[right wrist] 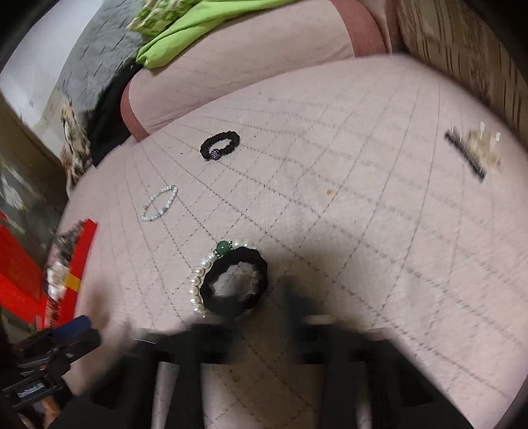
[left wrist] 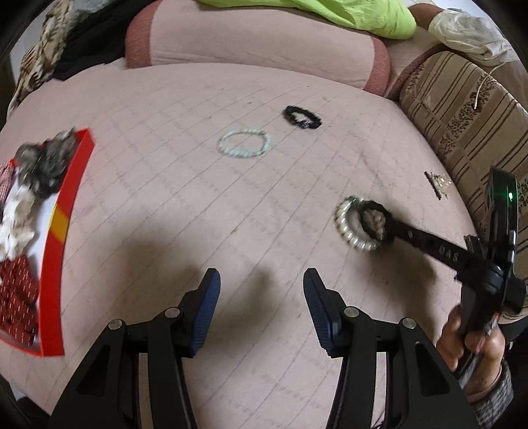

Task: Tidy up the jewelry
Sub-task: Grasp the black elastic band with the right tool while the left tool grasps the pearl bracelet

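Observation:
A pearl bracelet point(left wrist: 343, 224) with a green bead lies on the pink quilted bed point(left wrist: 184, 184), and a black scrunchie point(left wrist: 374, 219) rests on it. Both show in the right wrist view, the bracelet point(right wrist: 195, 287) and the scrunchie point(right wrist: 234, 280). My right gripper point(right wrist: 262, 313) is blurred, right behind the scrunchie; its jaws look apart. It also shows in the left wrist view point(left wrist: 379, 224), reaching over the scrunchie. My left gripper point(left wrist: 260, 290) is open and empty over bare quilt. A pale bead bracelet point(left wrist: 243, 144) and a small black scrunchie point(left wrist: 302, 117) lie farther back.
A red box point(left wrist: 56, 237) with scrunchies and jewelry stands at the left. A hair comb clip point(left wrist: 437, 183) lies at the right near a striped cushion point(left wrist: 462, 125). A pink pillow point(left wrist: 257, 43) and green cloth point(left wrist: 330, 13) lie at the back.

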The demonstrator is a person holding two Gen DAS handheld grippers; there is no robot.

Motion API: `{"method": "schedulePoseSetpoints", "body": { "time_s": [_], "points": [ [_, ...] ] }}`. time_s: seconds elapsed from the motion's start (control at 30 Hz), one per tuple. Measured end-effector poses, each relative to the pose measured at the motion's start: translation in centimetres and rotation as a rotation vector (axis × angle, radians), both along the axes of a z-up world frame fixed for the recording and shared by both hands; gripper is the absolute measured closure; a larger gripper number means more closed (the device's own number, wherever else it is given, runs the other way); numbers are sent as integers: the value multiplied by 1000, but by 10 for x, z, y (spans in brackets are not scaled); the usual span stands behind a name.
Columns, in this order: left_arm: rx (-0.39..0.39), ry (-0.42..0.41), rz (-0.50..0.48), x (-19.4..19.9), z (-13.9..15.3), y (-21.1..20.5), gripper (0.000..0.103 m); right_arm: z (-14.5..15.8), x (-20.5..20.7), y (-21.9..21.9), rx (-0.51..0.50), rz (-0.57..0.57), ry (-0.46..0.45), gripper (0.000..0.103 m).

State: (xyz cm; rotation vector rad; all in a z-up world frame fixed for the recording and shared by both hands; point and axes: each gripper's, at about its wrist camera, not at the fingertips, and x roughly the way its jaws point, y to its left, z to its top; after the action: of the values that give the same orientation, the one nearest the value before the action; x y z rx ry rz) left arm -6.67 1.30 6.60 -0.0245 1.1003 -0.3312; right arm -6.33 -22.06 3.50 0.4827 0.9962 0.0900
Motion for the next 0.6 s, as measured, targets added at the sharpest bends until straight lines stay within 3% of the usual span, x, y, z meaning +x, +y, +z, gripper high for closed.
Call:
{"method": "schedulePoseSetpoints", "body": {
  "time_s": [0.07,0.23,0.33,0.47,0.6],
  "points": [
    [-10,-6,-13,7,1,-11,52,3,-8,-9,41,-30,-23,96],
    [-13,4,-63,30,-8,-47,52,8,-24,-36,17,-130,-22,96],
    [23,21,-101,44,-21,-70,52,6,-27,-38,-37,-134,-12,96],
    [13,71,-133,60,-39,-91,52,2,-25,-36,-70,-128,-13,94],
    [16,45,-145,65,-40,-101,52,1,-23,-34,-97,-114,-28,88]
  ]
}}
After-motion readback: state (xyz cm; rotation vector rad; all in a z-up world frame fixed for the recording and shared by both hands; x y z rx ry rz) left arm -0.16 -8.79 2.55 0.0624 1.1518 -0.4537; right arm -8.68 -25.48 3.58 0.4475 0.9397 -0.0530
